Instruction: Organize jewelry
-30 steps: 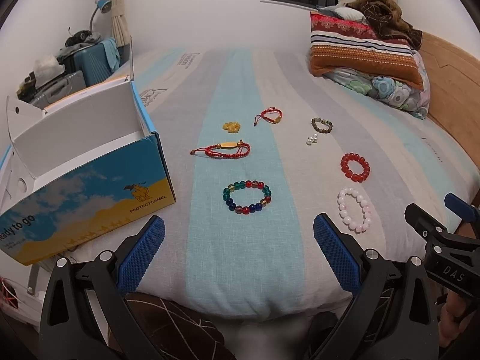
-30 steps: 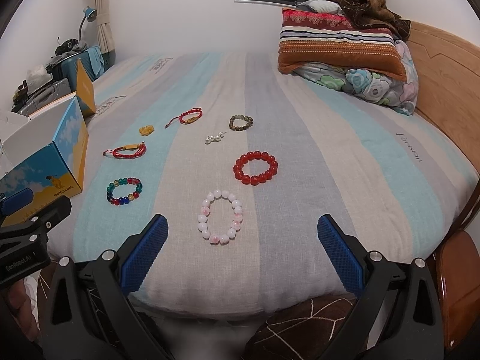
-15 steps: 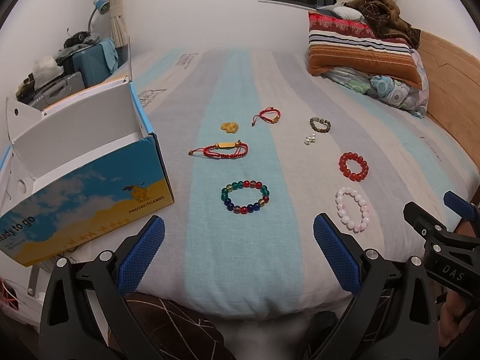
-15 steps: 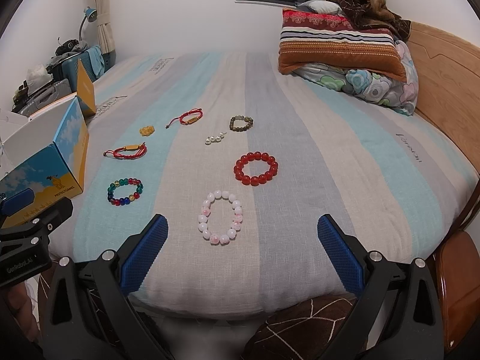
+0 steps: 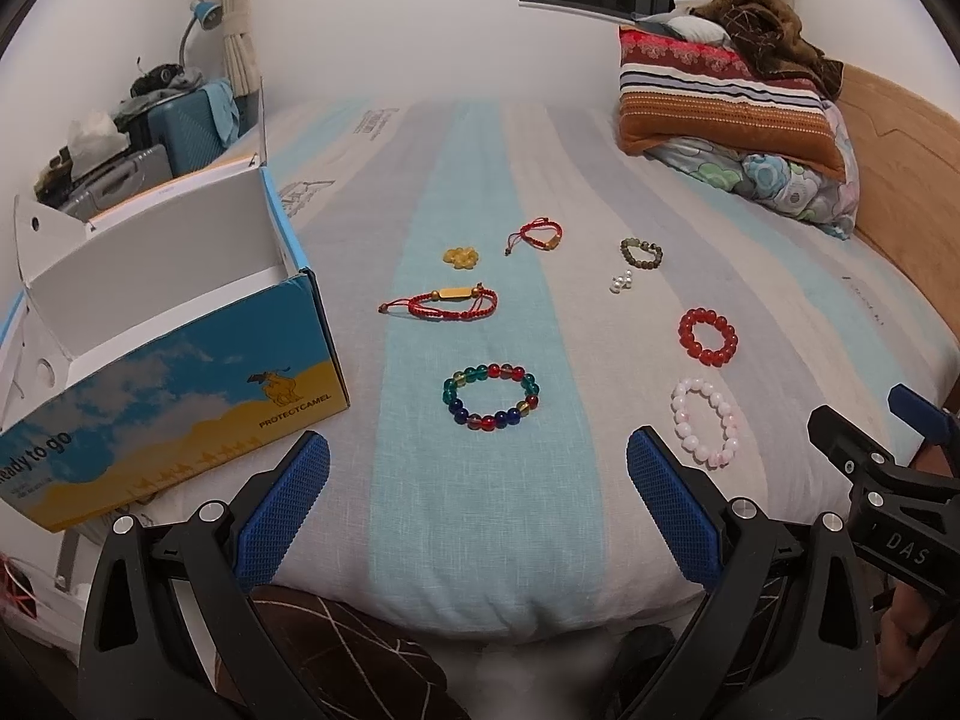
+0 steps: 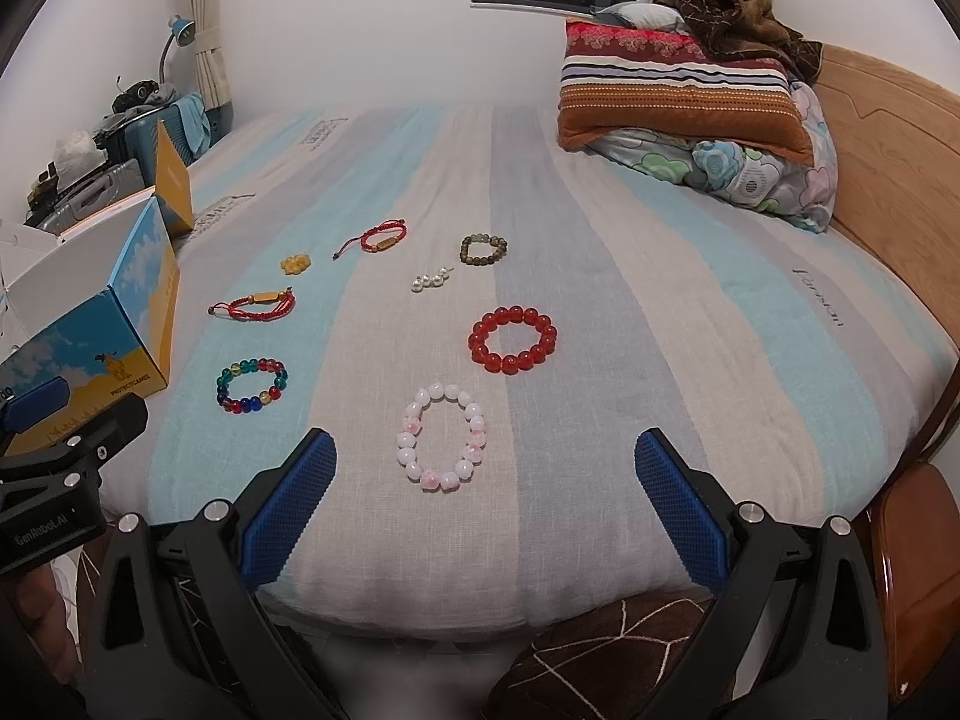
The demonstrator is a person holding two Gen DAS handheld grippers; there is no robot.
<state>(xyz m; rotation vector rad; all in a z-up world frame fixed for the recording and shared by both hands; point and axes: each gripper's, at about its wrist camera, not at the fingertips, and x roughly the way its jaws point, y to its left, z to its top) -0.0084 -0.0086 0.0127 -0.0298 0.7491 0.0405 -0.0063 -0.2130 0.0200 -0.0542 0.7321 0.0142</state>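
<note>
Left wrist view: nothing is yet seen put away, and the open box [image 5: 180, 324] looks empty where its inside shows. Eight pieces are spread apart on the bed [image 5: 480, 510], the multicoloured bracelet [image 5: 491, 396] nearest. The left gripper [image 5: 477, 504] and right gripper [image 6: 483, 507] are held wide open, empty; the whole sorting is judged left.

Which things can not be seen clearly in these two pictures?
- Floor of the open box: left wrist view, hidden by its front wall.
- Small white beads: both views, too small to count.
- Right gripper: left wrist view, cut off by the edge.
</note>
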